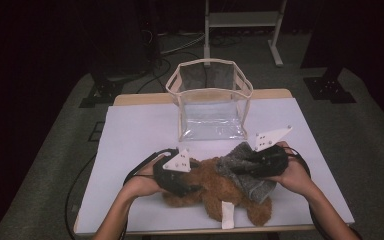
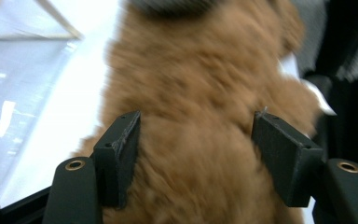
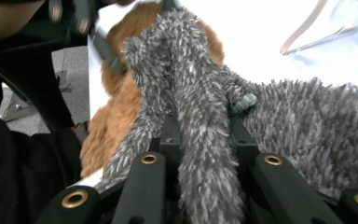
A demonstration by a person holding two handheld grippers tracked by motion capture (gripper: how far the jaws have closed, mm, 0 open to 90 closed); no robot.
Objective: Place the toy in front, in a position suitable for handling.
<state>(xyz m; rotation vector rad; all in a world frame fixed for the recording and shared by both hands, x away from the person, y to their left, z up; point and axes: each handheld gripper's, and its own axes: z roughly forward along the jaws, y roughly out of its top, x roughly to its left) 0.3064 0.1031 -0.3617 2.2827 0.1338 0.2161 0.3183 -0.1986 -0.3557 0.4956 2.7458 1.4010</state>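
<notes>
A brown plush bear [image 1: 220,195] lies near the front edge of the white table [image 1: 130,135], with a grey fuzzy cloth [image 1: 257,189] draped over its right side. My left gripper [image 1: 197,181] comes in from the left; in the left gripper view its jaws [image 2: 196,126] press into the bear's fur [image 2: 200,70] from both sides. My right gripper [image 1: 240,167] reaches in from the right and is shut on a fold of the grey cloth [image 3: 307,121]. That fold runs up between its jaws [image 3: 200,121], with the bear [image 3: 116,93] behind it.
A clear plastic bag with beige trim [image 1: 210,62] stands open and upright at the back middle of the table. A white tag [image 1: 228,215] hangs from the bear at the front edge. A metal stand [image 1: 242,20] and cables sit on the floor beyond.
</notes>
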